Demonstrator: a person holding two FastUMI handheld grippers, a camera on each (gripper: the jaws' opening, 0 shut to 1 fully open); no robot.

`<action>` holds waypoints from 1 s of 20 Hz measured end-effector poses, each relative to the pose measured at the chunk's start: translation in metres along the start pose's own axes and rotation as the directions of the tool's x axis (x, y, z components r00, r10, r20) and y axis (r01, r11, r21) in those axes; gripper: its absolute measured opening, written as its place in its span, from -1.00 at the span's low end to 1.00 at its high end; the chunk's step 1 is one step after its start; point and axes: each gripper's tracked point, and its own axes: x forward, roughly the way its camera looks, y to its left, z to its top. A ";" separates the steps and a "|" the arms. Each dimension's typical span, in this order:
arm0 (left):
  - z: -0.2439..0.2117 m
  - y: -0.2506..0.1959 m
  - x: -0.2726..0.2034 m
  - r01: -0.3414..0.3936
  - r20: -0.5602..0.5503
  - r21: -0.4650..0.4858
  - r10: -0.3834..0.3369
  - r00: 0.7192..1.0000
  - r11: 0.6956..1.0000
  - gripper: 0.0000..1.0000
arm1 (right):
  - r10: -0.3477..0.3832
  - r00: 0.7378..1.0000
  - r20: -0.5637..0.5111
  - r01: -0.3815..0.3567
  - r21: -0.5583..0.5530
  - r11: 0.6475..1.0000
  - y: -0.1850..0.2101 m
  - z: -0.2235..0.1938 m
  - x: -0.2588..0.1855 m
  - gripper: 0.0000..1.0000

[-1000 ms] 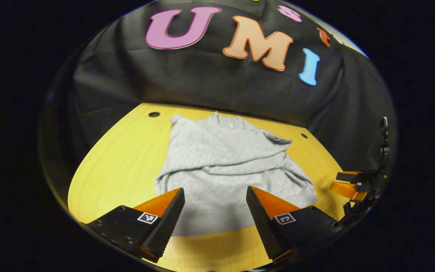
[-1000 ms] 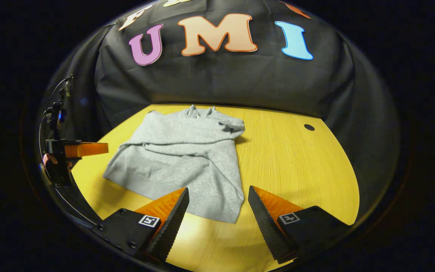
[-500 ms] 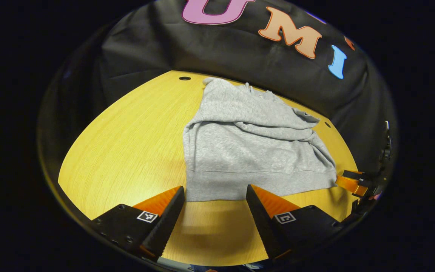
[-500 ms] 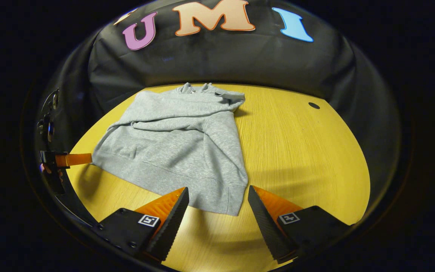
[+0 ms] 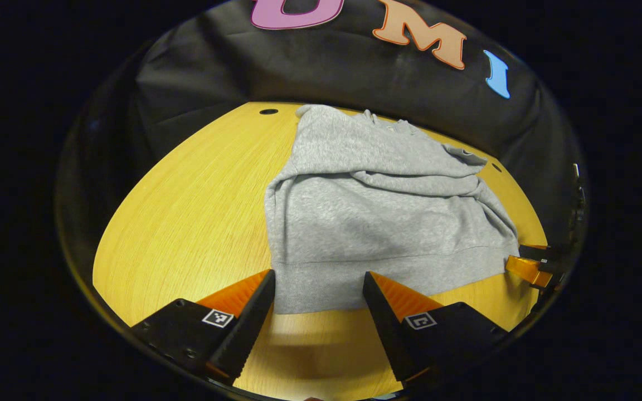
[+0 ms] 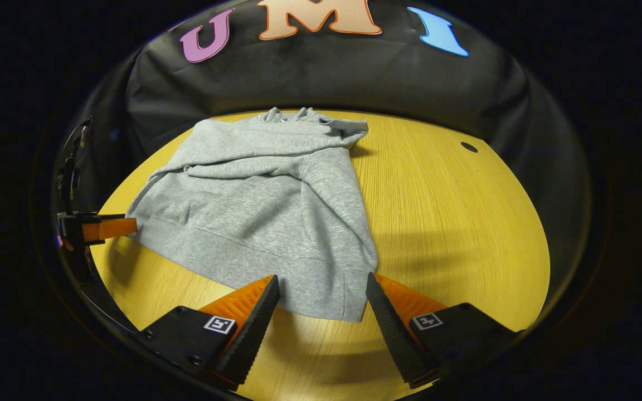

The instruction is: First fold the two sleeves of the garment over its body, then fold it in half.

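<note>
Fingers apart on left gripper [image 5: 318, 289] and right gripper [image 6: 322, 292], at hem corners low in frame; both sleeves seemingly folded over grey garment [image 6: 265, 206] mid-frame on yellow surface [image 6: 455, 223]; half-fold pending.

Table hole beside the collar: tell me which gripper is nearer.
Judging loosely, left. The left gripper sits at the hem corner on the hole's side; the right gripper sits at the opposite hem corner.

Left hand-held gripper [image 5: 317, 298], wedge-shaped ribbed fingers, black mounts with square coded tags, apparently small screws
</note>
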 end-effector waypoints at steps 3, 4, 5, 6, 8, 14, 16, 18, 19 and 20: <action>-0.002 -0.004 0.004 -0.038 0.025 0.044 0.037 0.999 0.998 0.92 | 0.007 1.000 0.013 -0.007 0.013 1.000 0.002 -0.001 0.001 0.92; -0.002 -0.006 0.004 -0.043 0.028 0.044 0.042 0.999 0.998 0.89 | 0.012 1.000 0.021 -0.012 0.006 1.000 0.003 -0.002 0.001 0.94; -0.002 -0.007 0.003 -0.037 0.042 0.048 0.035 0.999 0.998 0.87 | 0.014 0.999 0.029 -0.014 0.003 1.000 0.003 -0.002 0.001 0.84; 0.000 -0.008 0.003 -0.032 0.046 0.047 0.030 0.999 0.998 0.85 | 0.024 0.999 0.034 -0.024 0.006 1.000 0.004 -0.002 0.001 0.83; -0.001 -0.009 0.005 -0.015 0.046 0.050 0.013 0.999 0.999 0.69 | 0.027 0.999 0.035 -0.027 0.009 1.000 0.005 -0.002 0.001 0.77; -0.001 -0.024 0.007 0.072 0.006 0.092 -0.073 0.997 0.993 0.02 | 0.077 0.996 0.037 -0.076 -0.007 0.997 0.021 -0.002 0.003 -0.27; 0.000 -0.031 0.006 0.099 -0.005 0.054 -0.099 0.995 0.994 -0.51 | 0.073 0.997 0.039 -0.072 -0.015 0.997 0.022 0.000 0.000 -0.62; 0.000 -0.030 0.008 0.099 -0.013 0.029 -0.099 0.995 0.995 -0.89 | 0.073 0.996 0.043 -0.072 -0.011 0.997 0.024 0.002 -0.001 -0.80; 0.002 -0.030 0.008 0.097 -0.010 0.009 -0.096 0.995 0.995 -0.96 | 0.076 0.996 0.041 -0.076 -0.010 0.997 0.024 0.002 -0.002 -0.77; 0.003 -0.029 0.008 0.093 -0.008 -0.021 -0.093 0.996 0.995 -0.99 | 0.081 0.996 0.040 -0.081 -0.005 0.997 0.024 0.003 -0.004 -0.80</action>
